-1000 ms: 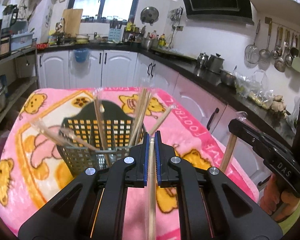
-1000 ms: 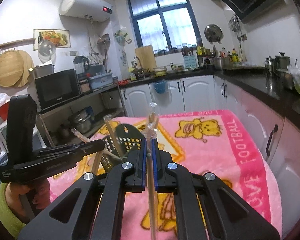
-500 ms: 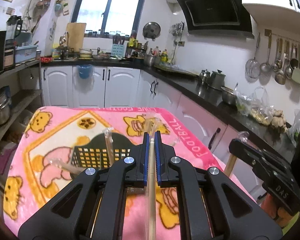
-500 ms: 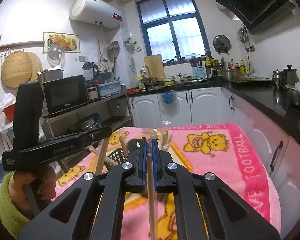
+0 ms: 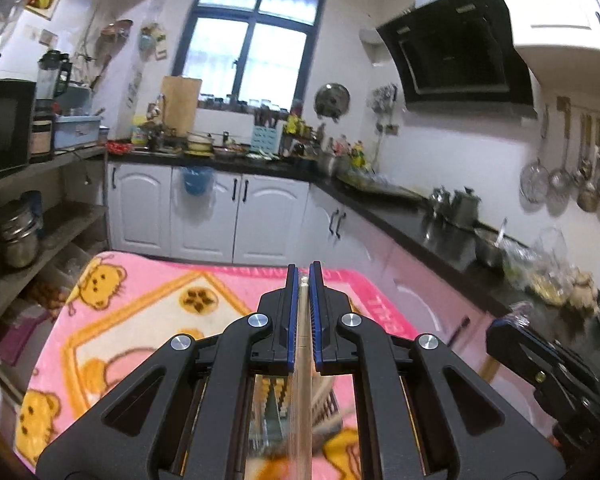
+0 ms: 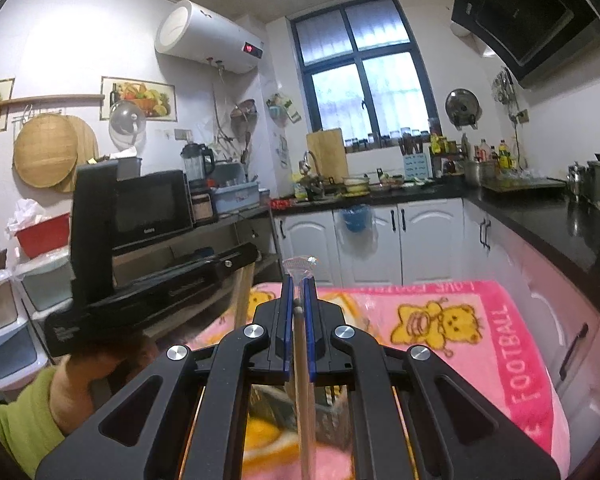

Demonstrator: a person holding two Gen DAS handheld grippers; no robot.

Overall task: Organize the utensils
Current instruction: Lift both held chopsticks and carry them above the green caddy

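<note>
The left gripper [image 5: 304, 276] pinches a wrapped chopstick pair [image 5: 302, 360], and the right gripper [image 6: 299, 284] clamps another chopstick pair [image 6: 302, 380], both above the pink blanket [image 6: 480, 320] and basket [image 5: 328, 404].

Both wrist views look forward, slightly down, close over the pink blanket [image 5: 140, 312] [image 6: 480, 320], sharing the window [image 5: 256, 40] [image 6: 364, 68] wall.
</note>
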